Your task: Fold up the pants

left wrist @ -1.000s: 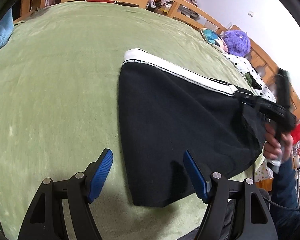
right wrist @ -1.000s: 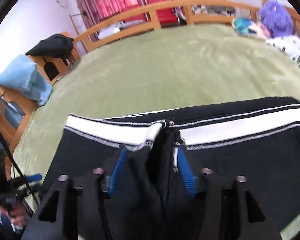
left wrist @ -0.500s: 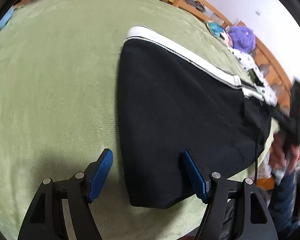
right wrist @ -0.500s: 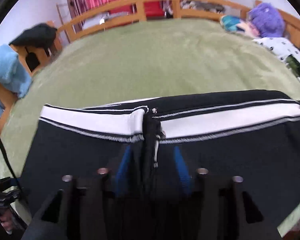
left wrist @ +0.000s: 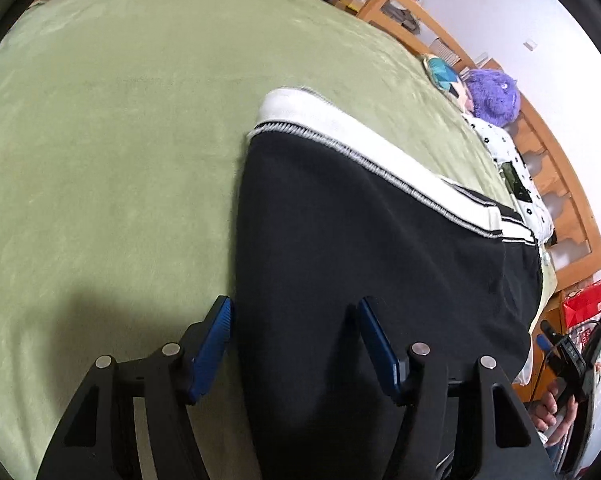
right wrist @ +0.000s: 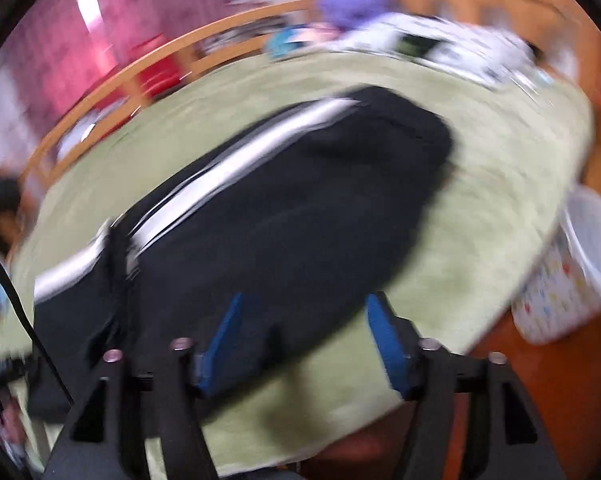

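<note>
- On the left, our left gripper (left wrist: 294, 344) hangs low over the green blanket (left wrist: 100, 140), its blue pads spread wide and holding nothing; the near left edge of the pants (left wrist: 360, 240) lies between them, one pad over blanket, the other over black cloth.
- The pants lie flat across the bed, black with a white waistband (left wrist: 340, 128) running along the far edge toward the right, where a folded-over layer shows dark stripes.
- We judge the fabric soft, limp and fairly light: it will sag and drape from any pinch, and the fleecy blanket may drag on it as it slides.
- A good hold, in our view, is the thicker waistband or a stitched edge or corner, where the pads can bite through both layers; a pinch in the middle of the panel may lift only the top layer.
- On the right, our right gripper (right wrist: 308, 340) is also spread apart and empty, above the near edge of the pants (right wrist: 280, 200); this view is badly smeared, so finer detail escapes us.
- Farther right stand a purple plush toy (left wrist: 494, 96) and, off the bed, a white patterned bin (right wrist: 572, 272).
</note>
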{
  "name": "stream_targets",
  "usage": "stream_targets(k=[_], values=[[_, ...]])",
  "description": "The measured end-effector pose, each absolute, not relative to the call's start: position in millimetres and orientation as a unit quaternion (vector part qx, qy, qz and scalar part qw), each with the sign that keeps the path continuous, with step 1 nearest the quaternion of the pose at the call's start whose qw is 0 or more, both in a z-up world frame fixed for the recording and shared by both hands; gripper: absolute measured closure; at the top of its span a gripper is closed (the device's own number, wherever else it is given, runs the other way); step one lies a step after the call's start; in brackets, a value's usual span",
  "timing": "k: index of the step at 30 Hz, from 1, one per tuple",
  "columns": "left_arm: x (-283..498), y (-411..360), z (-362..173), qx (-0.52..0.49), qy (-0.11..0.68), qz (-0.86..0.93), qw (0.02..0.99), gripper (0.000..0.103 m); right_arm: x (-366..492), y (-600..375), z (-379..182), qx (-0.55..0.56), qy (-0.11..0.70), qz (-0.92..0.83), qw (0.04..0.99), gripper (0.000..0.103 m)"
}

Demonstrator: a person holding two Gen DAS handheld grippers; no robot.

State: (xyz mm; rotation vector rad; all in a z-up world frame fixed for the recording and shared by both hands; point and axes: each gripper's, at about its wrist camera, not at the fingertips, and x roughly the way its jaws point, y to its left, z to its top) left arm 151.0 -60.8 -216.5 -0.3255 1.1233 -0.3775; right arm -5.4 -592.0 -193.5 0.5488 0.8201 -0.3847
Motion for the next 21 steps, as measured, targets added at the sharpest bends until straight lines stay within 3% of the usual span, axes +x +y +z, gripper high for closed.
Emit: stream_targets(k=[5,11,14,15,16,17,21], values=[[164.6,-71.3,-215.4,-0.158,0.520,-0.169,0.823,0.043,7.2,-634.9,-223.8,0.346,0.385,-0.164,0.840,0.037],[180.8,-68.5,-223.6,-0.187,0.526,-0.166,0.813,0.058,33.0,-646.9,-241.3,0.355,0.363,-0.162,0.846,0.036],[186.3,-61.9,-229.6,-0.213,0.532,-0.168,0.802,0.071,47.8,-648.0,-244.3,0.351,0.362,-0.170,0.847,0.056],[186.4,-60.6,-229.8,-0.215,0.531,-0.172,0.801,0.079,52.4,-646.0,-244.7,0.350,0.359,-0.159,0.850,0.071],[185.4,-58.9,-228.6,-0.218,0.528,-0.178,0.801,0.083,54.6,-645.8,-245.1,0.349,0.360,-0.156,0.851,0.078],[183.7,-55.9,-226.6,-0.219,0.523,-0.185,0.802,0.091,56.7,-643.5,-243.5,0.343,0.363,-0.161,0.851,0.079],[178.2,-42.8,-211.7,-0.251,0.494,-0.204,0.807,0.093,56.9,-636.4,-228.0,0.341,0.359,-0.165,0.853,0.088]])
